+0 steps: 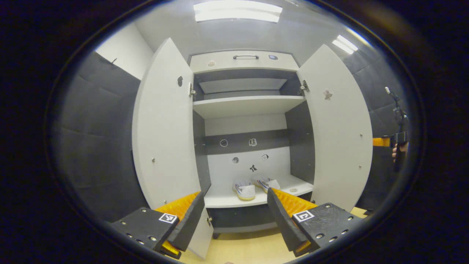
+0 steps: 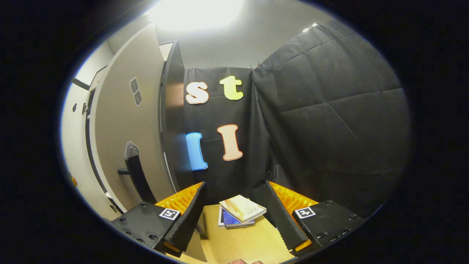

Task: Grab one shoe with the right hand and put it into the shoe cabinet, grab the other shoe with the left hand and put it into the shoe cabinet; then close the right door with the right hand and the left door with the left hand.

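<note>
Left gripper view: left door [image 1: 163, 128] swung wide at left; left tongs [image 1: 234, 216] held apart, empty, at bottom centre; both shoes [image 1: 244, 190] seen on the bottom shelf [image 1: 220, 200]; right door [image 1: 339, 128] wide at right. Right gripper view: right tongs [image 2: 234, 216] apart, empty, over books [image 2: 240, 211] on the floor.

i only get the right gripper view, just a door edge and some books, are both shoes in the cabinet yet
Observer: Yes. The left gripper view shows one white shoe and its pair side by side on the bottom shelf of the shoe cabinet.
Operator: doors shut or what
Observer: No, the left door and the right door both stand wide open.
Operator: left gripper holding anything
Observer: No, the left gripper is open and empty, facing the cabinet.
</note>
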A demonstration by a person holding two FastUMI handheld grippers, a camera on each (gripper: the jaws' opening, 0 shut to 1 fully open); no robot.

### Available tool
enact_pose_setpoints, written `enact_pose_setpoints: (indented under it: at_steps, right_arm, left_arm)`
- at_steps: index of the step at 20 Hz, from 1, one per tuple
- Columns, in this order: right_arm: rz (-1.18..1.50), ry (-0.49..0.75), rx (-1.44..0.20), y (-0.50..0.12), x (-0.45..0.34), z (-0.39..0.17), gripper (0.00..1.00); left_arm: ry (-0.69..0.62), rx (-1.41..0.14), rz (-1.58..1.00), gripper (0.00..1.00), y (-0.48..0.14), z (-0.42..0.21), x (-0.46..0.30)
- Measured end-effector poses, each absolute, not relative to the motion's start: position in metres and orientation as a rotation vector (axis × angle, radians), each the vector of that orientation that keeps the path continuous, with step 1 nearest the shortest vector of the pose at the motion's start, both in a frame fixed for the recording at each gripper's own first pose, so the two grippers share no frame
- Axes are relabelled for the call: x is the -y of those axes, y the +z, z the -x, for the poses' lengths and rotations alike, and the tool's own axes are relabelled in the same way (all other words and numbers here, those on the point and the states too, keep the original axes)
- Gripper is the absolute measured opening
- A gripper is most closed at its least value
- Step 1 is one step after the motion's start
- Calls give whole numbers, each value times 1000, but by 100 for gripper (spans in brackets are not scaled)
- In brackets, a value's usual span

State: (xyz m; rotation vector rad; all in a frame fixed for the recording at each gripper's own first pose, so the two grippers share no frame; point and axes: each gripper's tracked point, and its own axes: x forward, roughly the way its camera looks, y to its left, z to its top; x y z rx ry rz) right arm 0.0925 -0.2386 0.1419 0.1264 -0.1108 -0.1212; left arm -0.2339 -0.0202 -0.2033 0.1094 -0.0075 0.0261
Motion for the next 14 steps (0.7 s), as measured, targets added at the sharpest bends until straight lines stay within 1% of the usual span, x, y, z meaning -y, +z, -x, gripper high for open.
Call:
enact_pose_setpoints:
  at_steps: [2, 3, 4, 7, 8, 9, 10, 11, 12, 13, 14]
  right_arm:
    - [-100, -107, 129, 148, 228, -90, 98]
    - [-82, -97, 131, 150, 222, -90, 100]
    - [-65, -84, 130, 151, 214, -92, 98]
    - [-20, -44, 123, 149, 191, -92, 98]
    - [-4, -69, 127, 148, 192, -90, 98]
    - [4, -81, 135, 150, 192, -88, 95]
    - [3, -85, 137, 150, 191, -87, 95]
    - [0, -78, 136, 148, 189, -87, 92]
    - [-1, -68, 137, 148, 186, -88, 94]
    - [0, -66, 135, 148, 184, -89, 94]
    - [-2, -70, 131, 148, 184, -89, 92]
  left_arm:
    - [32, -18, -76, 100, -217, 248, 11]
    - [40, -38, -68, 99, -225, 254, 6]
    - [52, -57, -62, 99, -232, 259, -1]
    - [76, -91, -26, 98, -244, 272, -21]
    - [79, -99, -15, 100, -247, 276, -27]
    - [85, -106, -11, 100, -251, 280, -33]
    - [95, -112, -12, 100, -254, 283, -41]
    - [104, -119, -16, 100, -258, 287, -47]
    - [110, -127, -16, 99, -262, 289, -53]
    - [115, -139, -15, 100, -267, 290, -59]
    - [125, -149, -11, 100, -270, 291, -65]
